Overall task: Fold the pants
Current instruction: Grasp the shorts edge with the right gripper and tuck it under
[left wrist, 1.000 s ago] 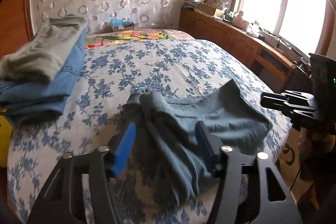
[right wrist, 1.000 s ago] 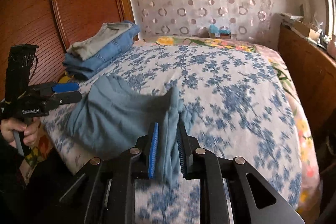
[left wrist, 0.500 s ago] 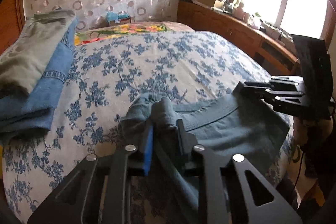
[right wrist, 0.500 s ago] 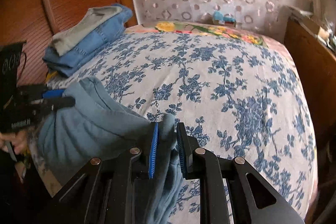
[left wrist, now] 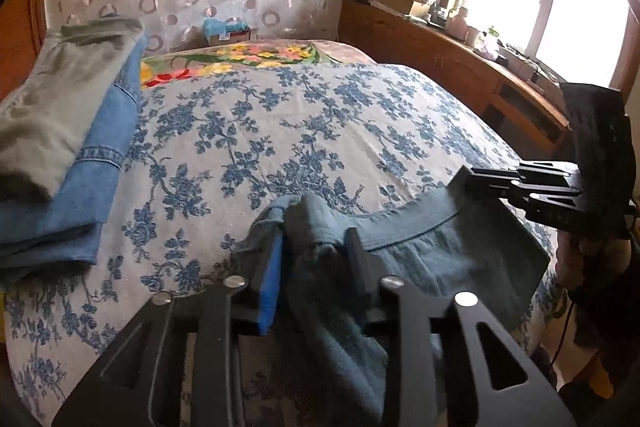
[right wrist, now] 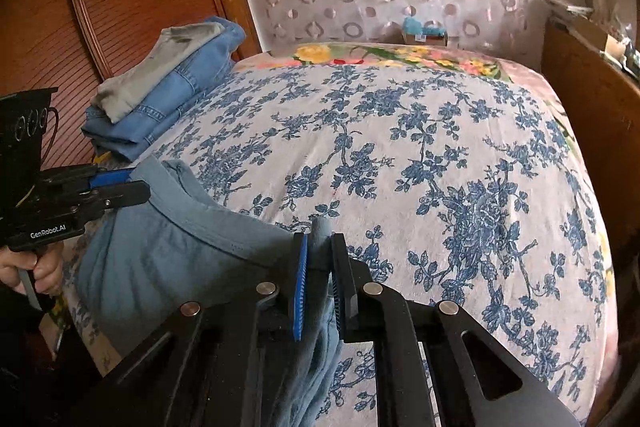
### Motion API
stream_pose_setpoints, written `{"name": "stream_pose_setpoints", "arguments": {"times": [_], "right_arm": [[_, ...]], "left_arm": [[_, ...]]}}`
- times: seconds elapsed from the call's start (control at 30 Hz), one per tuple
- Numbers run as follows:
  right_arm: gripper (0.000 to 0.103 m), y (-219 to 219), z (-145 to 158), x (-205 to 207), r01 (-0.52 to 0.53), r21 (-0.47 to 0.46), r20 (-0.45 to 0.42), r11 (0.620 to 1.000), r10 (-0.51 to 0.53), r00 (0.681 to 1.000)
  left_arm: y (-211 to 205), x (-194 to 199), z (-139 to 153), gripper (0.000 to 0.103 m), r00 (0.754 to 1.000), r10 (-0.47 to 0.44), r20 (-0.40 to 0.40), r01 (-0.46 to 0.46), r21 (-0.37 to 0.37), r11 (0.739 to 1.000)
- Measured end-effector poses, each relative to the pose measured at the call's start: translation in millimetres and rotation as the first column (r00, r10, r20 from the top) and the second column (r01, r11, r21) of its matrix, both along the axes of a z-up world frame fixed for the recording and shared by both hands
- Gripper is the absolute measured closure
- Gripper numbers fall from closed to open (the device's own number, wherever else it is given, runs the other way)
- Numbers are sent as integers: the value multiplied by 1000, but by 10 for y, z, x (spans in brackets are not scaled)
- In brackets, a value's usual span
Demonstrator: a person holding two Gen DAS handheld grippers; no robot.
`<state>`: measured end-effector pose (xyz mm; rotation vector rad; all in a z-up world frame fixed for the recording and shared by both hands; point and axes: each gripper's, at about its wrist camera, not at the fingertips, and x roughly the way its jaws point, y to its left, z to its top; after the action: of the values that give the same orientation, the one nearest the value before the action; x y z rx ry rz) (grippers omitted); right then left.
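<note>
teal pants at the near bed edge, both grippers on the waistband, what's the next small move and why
Probably close the left gripper again: its jaws are opening around the bunched corner of the teal cotton pants, while the right gripper pinches the other corner. Both must grip before lifting.

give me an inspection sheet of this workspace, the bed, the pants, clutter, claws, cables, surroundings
Surface: bed with blue floral cover, a brighter flowered blanket at its far end.
Job's things: teal pants at the near edge, waistband stretched between both claws.
Clutter: folded stack, grey-green garment on blue jeans.
Claws: left claw opening, bunched waistband between its fingers; right claw shut on the other end.
Cables: thin dark cable hanging below the right claw.
Surroundings: patterned curtain, wooden wardrobe, wooden sideboard under a bright window.
</note>
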<state>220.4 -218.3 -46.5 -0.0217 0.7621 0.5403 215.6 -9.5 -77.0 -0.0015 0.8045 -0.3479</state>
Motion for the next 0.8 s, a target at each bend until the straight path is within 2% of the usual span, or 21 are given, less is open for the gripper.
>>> {"name": "stream_pose_setpoints", "arguments": {"times": [0.03,0.1,0.13,0.2,0.27,0.33,0.43,0.8], "right_arm": [[90,-6,18,5,3,4,-2,1000,-3,1000],[87,-26,67,-33,10,9,4,1000,-10,1000],[83,-40,91,-59,14,10,7,1000,-14,1000],[77,-56,138,-125,25,7,12,1000,-25,1000],[73,-65,163,-192,14,21,14,1000,-14,1000],[63,-64,174,-255,7,20,18,1000,-8,1000],[56,-81,158,-335,7,18,18,1000,-8,1000],[55,-142,-15,-388,42,-22,-49,999,-43,998]], "left_arm": [[7,-18,26,52,1000,6,10,-6,5,1000],[11,-47,66,47,1000,15,25,-16,21,1000],[12,-60,83,45,999,20,26,-21,27,999],[6,-75,95,33,999,26,29,-28,39,999],[-10,-85,93,28,999,29,30,-31,52,998],[-34,-82,69,27,999,30,27,-32,70,997],[-52,-83,14,27,999,37,19,-39,92,995],[41,-27,-185,27,997,69,-39,-65,93,994]]}}
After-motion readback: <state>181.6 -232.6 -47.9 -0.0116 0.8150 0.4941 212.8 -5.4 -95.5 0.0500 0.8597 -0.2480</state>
